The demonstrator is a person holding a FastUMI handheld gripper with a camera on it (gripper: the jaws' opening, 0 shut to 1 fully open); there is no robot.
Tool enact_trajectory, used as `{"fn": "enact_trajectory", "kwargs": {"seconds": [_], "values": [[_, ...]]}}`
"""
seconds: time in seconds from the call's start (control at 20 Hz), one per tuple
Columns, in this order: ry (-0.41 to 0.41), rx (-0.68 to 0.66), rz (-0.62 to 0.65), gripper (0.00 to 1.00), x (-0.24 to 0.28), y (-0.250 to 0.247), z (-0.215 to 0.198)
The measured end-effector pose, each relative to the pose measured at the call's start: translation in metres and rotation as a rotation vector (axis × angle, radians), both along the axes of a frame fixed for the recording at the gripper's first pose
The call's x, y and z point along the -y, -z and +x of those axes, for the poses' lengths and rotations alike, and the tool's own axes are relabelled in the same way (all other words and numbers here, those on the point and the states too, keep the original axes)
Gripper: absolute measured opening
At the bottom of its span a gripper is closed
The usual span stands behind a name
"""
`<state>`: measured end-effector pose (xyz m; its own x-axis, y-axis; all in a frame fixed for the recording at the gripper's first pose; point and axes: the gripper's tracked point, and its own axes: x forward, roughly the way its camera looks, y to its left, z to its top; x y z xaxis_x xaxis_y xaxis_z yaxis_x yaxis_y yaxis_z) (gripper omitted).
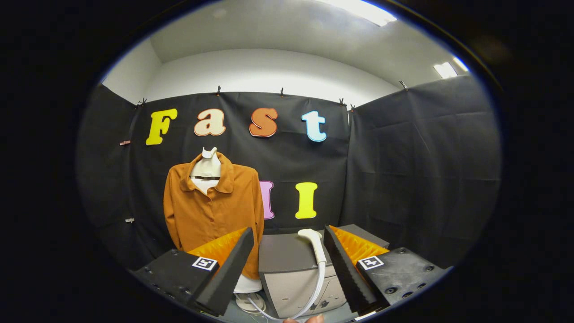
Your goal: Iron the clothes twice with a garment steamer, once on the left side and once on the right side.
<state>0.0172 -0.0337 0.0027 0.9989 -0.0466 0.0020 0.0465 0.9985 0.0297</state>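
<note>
An orange button-up shirt [213,208] hangs on a white mannequin torso [206,168] beyond my left finger [228,269], against the booth wall. The white garment steamer head [314,244] lies on top of a grey cabinet [287,255], just ahead of my fingers and close to the right one [343,269]. Its white hose [314,291] runs down the cabinet's front. My gripper [287,233] is open and holds nothing, with the steamer handle showing in the gap between the fingers.
The mannequin's round white base [249,287] stands left of the cabinet. Black cloth walls close the booth at the back and right. A fingertip [309,319] shows low down between my fingers.
</note>
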Motion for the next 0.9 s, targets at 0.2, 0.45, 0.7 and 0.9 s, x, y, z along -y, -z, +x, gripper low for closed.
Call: {"fn": "enact_trajectory", "kwargs": {"seconds": [0.2,0.45,0.7,0.9], "values": [[0.013,-0.082,0.016,0.99,0.021,0.021,0.032],[-0.008,-0.241,0.037,0.99,0.051,0.061,0.086],[-0.087,-0.415,0.064,0.99,0.071,0.115,0.151],[-0.089,-0.554,0.087,0.99,0.097,0.166,0.204]]}}
